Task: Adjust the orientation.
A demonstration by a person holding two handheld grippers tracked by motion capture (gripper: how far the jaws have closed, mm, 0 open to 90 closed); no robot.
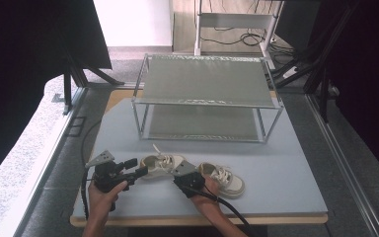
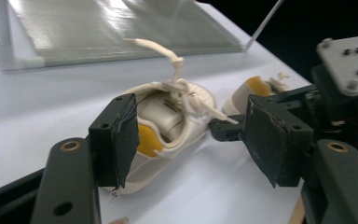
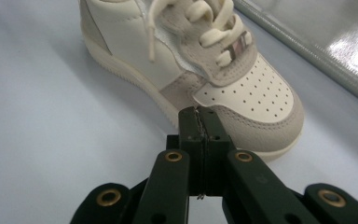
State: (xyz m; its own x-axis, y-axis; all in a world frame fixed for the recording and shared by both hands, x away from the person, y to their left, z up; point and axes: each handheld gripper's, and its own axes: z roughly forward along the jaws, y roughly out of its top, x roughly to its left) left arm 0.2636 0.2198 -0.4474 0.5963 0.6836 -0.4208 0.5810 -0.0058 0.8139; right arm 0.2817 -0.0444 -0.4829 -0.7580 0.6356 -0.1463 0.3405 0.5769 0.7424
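Two small cream and beige shoes lie on the pale table (image 1: pixel 286 168). The left shoe (image 1: pixel 162 165) (image 2: pixel 168 126) (image 3: pixel 223 70) has its heel toward my left gripper (image 1: pixel 139 167) (image 2: pixel 193 135), which is open with its pads (image 2: pixel 121 135) on either side of the heel, not touching it. My right gripper (image 1: pixel 179 177) (image 3: pixel 199 122) is shut with nothing in it, its tips right against this shoe's perforated toe. In the left gripper view the right gripper (image 2: pixel 226 128) comes in from the right. The other shoe (image 1: pixel 225 178) (image 2: pixel 256 88) lies to the right of the right hand.
A two-shelf metal rack (image 1: pixel 207 102) (image 2: pixel 98 32) (image 3: pixel 335 51) stands on the table behind the shoes. Cables trail from both grippers over the near table edge (image 1: pixel 197 217). A loose lace (image 2: pixel 158 46) sticks up from the left shoe.
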